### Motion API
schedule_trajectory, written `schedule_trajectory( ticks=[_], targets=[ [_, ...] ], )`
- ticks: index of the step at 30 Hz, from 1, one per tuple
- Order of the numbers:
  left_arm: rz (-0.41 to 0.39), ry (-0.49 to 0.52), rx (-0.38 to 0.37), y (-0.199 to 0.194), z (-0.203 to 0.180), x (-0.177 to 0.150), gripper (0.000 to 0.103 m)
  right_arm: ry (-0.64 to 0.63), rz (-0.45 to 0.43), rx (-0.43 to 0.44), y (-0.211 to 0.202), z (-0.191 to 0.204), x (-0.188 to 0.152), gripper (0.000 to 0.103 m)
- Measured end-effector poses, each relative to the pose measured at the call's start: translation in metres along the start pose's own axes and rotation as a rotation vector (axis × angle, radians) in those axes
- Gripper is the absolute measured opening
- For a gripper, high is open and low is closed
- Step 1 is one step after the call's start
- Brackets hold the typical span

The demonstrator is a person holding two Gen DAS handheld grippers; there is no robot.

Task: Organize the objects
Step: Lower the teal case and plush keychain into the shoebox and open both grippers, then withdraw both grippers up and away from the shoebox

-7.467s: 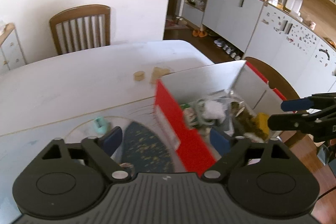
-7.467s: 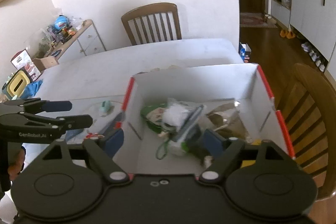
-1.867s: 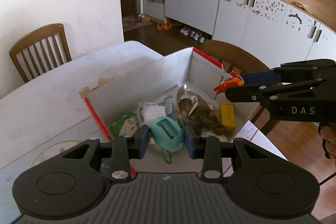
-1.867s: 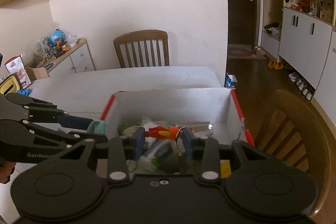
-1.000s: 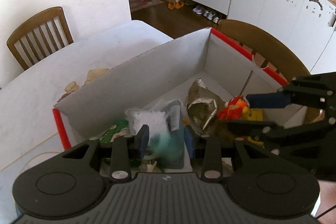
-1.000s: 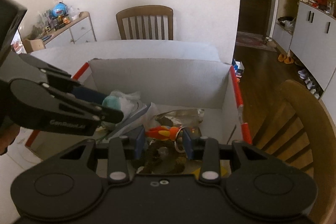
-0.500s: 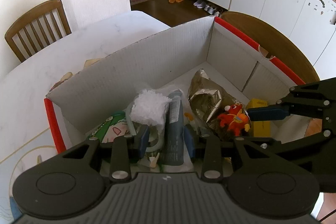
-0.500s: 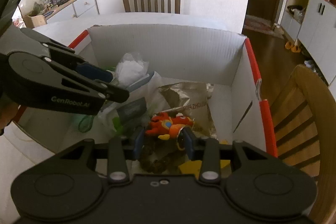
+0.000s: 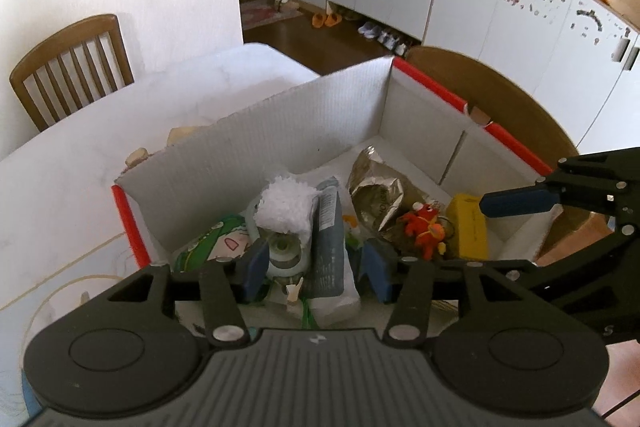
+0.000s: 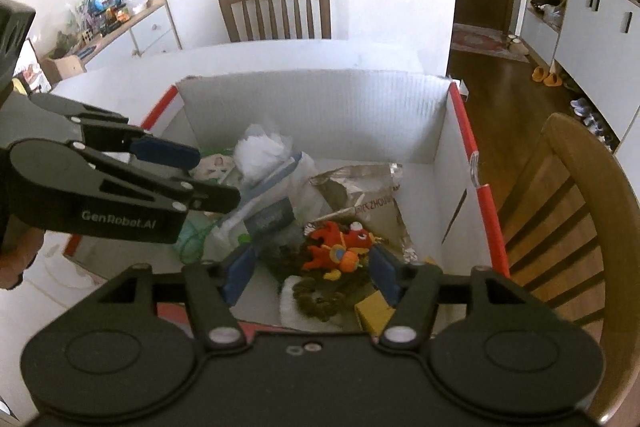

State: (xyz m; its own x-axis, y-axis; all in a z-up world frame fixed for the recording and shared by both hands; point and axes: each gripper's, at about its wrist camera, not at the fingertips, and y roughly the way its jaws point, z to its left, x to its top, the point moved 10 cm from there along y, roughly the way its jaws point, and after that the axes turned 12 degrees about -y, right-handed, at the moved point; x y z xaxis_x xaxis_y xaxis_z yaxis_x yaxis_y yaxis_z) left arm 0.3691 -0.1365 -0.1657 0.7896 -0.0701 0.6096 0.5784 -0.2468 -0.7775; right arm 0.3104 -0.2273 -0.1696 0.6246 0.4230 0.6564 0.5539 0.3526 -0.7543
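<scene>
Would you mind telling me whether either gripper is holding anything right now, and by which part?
Nothing is held. Both the left gripper and right gripper are opening, clear of the orange plush toy lying in the white cardboard box.

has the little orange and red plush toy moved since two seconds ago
Yes. The orange and red plush toy was clamped in the right gripper above the red-edged cardboard box; now it lies inside, beside the crumpled foil bag, jaws opening.

Red-edged white box (image 10: 320,115), orange-red toy (image 10: 340,247)
</scene>
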Motion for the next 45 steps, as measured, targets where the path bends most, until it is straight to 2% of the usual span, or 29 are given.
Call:
schedule_trajectory(
  ticks=[5,6,8,15,17,22,25,28,30,32,39,45],
  targets=[
    [-0.032,0.004,-0.023,-0.021,0.002,-0.001,0.052,0.014,-0.031,-0.015,-0.014,0.011,0.009,0.067],
    [-0.038,0.002,-0.028,-0.025,0.002,-0.001,0.054,0.018,-0.039,-0.017,-0.016,0.014,0.010,0.068],
    [-0.058,-0.002,-0.039,-0.035,0.005,-0.001,0.066,0.024,-0.052,-0.022,-0.021,0.019,0.013,0.069],
    [-0.093,-0.005,-0.071,-0.063,0.016,-0.006,0.067,0.065,-0.098,-0.042,-0.037,0.037,0.019,0.074],
    [-0.105,-0.006,-0.077,-0.070,0.018,-0.009,0.074,0.075,-0.110,-0.046,-0.042,0.043,0.020,0.074],
    [-0.146,-0.022,-0.113,-0.090,0.027,-0.012,0.077,0.099,-0.150,-0.063,-0.055,0.056,0.022,0.082],
    [-0.163,-0.019,-0.126,-0.099,0.031,-0.014,0.084,0.116,-0.175,-0.073,-0.061,0.062,0.023,0.087],
    [-0.181,-0.004,-0.132,-0.108,0.035,-0.016,0.085,0.136,-0.200,-0.085,-0.067,0.068,0.024,0.090],
    [-0.189,0.002,-0.136,-0.113,0.037,-0.017,0.090,0.152,-0.217,-0.099,-0.072,0.071,0.024,0.094],
    [-0.201,0.007,-0.143,-0.118,0.038,-0.019,0.103,0.166,-0.227,-0.114,-0.076,0.073,0.023,0.095],
    [-0.241,0.024,-0.158,-0.133,0.041,-0.028,0.103,0.208,-0.278,-0.157,-0.090,0.085,0.019,0.102],
    [-0.269,0.045,-0.149,-0.145,0.047,-0.034,0.103,0.227,-0.306,-0.174,-0.097,0.096,0.014,0.102]
  ],
)
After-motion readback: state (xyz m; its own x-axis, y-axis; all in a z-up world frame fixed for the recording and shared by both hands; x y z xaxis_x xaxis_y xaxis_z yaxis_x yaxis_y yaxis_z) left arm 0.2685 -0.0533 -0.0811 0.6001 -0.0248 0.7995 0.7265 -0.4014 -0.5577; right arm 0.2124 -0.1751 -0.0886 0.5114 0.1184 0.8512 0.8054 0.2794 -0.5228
